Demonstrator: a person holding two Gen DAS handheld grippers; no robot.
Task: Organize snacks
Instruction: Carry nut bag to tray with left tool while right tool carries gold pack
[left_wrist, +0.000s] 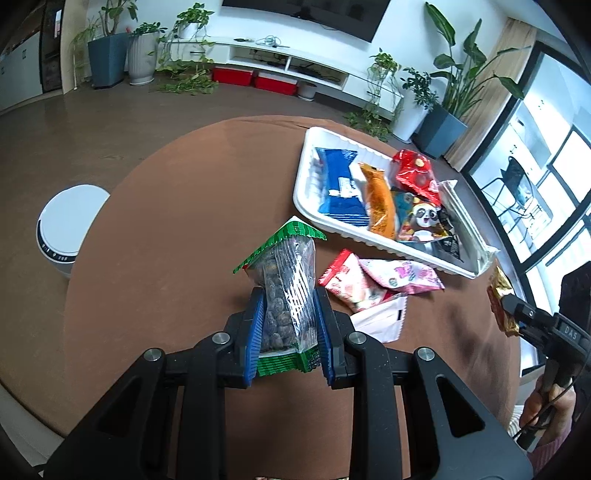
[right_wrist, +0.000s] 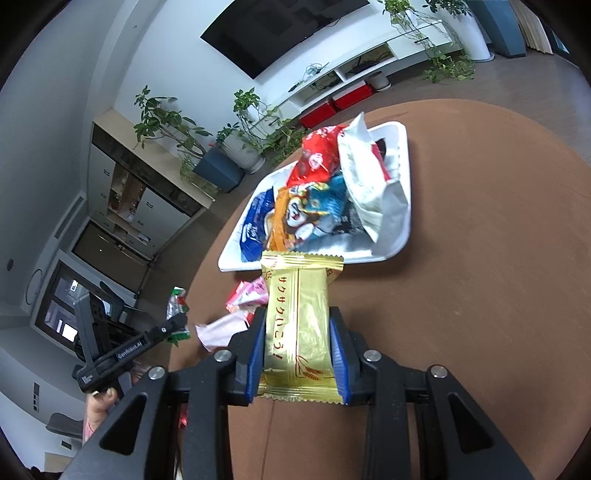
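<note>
Our left gripper (left_wrist: 290, 317) clamps a clear, crinkly green-edged nut packet (left_wrist: 286, 291), pointing lengthwise away. Our right gripper (right_wrist: 298, 345) grips a glossy gold wafer bar (right_wrist: 297, 325), its long axis toward the white foam tray (right_wrist: 400, 206).

One tray (left_wrist: 384, 243), two claw-held packets (left_wrist: 288, 291) (both raised)

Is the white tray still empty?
No, the white tray already holds several packets, among them a blue one and an orange one.

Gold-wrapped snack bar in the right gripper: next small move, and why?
Probably carry it forward over the white foam tray and release. The right gripper is clamped on the gold-wrapped snack bar, held above the brown round table, and the tray just ahead already holds the sorted packets.
</note>
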